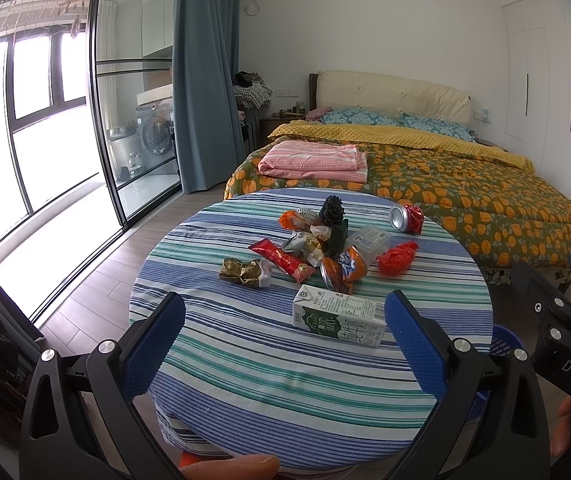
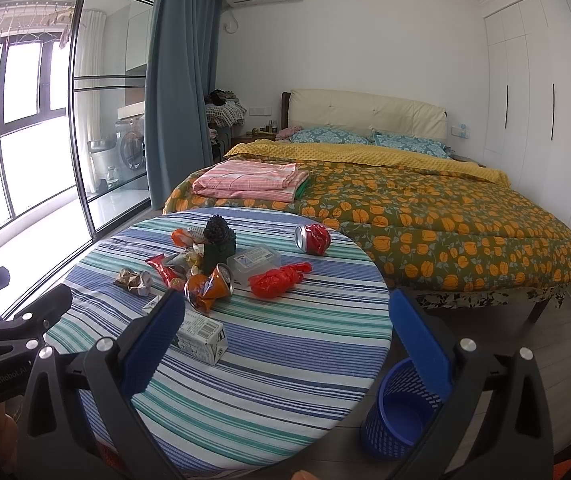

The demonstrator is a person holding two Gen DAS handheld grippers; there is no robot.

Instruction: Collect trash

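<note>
Both your hand-held grippers are spread wide and empty: the left hand-held gripper [image 1: 285,332] and right hand-held gripper [image 2: 287,330] hover at the near edge of the striped worktop [image 1: 285,392]. The milk carton [image 1: 339,316] lies nearest, wrappers [image 1: 281,260] and 2 crushed cans [image 2: 312,239] farther, blue bin [image 2: 395,416] on the floor right

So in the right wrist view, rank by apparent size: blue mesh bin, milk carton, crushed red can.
Largest to smallest:
1. Blue mesh bin, though nearest the camera
2. White and green milk carton, partly hidden
3. Crushed red can, farthest away
</note>
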